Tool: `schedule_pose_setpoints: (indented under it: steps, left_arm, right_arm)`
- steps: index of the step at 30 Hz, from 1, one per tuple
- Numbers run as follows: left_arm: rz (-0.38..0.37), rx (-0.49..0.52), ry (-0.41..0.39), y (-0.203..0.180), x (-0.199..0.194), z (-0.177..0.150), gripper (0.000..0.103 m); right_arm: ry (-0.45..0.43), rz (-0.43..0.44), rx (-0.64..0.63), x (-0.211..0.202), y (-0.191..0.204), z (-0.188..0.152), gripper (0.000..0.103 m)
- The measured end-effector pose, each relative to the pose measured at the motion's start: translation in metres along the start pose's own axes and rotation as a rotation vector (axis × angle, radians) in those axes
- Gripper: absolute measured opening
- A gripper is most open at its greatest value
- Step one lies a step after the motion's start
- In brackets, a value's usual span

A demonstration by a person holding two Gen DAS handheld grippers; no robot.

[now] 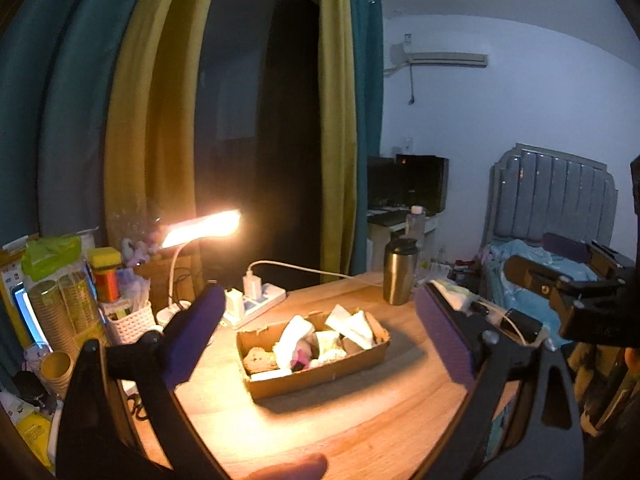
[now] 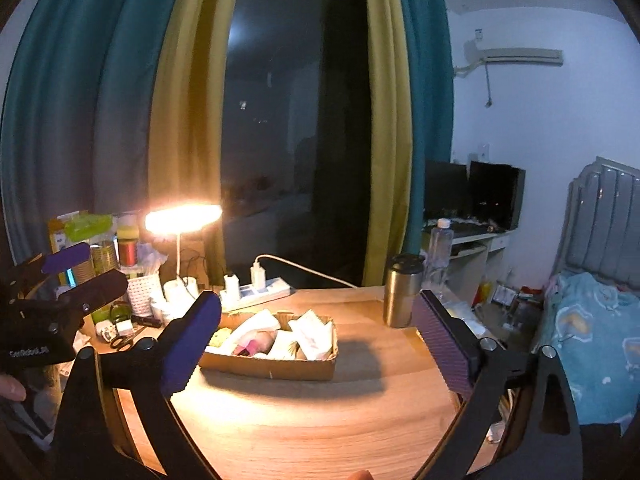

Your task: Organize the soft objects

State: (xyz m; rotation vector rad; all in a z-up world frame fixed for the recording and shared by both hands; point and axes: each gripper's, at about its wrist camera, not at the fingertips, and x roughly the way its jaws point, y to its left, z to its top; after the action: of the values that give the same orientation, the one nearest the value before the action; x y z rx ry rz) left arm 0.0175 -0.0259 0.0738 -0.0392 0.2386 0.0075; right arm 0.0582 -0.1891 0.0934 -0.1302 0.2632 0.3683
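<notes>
A shallow cardboard box point(image 1: 320, 376) stands on the wooden table point(image 1: 320, 432), filled with several soft white, cream and pink cloth items point(image 1: 298, 340). It also shows in the right wrist view point(image 2: 272, 366) with the soft items point(image 2: 280, 338) inside. My left gripper point(image 1: 320, 320) is open and empty, held above the table in front of the box. My right gripper point(image 2: 320, 320) is open and empty, at a similar height to the right of the left one. The left gripper's body point(image 2: 60, 316) shows at the left edge of the right wrist view; the right one point(image 1: 568, 284) at the right of the left wrist view.
A lit desk lamp point(image 1: 200, 226) stands behind the box, next to a power strip point(image 1: 256, 300) with plugged chargers. A steel tumbler point(image 1: 400, 270) stands at the table's far right. Cups, jars and a white basket point(image 1: 128, 320) crowd the left. A bed point(image 2: 592, 320) lies right.
</notes>
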Motion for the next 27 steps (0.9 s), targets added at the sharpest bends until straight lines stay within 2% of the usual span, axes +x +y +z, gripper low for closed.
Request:
schedule_pose_setpoints:
  steps: [11, 27]
  left_arm:
    - [-0.002, 0.009, -0.017, -0.0098, -0.0052, 0.0052, 0.098]
    - [0.004, -0.006, -0.04, -0.0025, -0.0096, 0.0077, 0.098]
  right_arm:
    - [-0.011, 0.001, 0.006, -0.0031, -0.001, 0.0029, 0.1]
    - [-0.008, 0.001, 0.002, -0.003, 0.0018, 0.0041, 0.1]
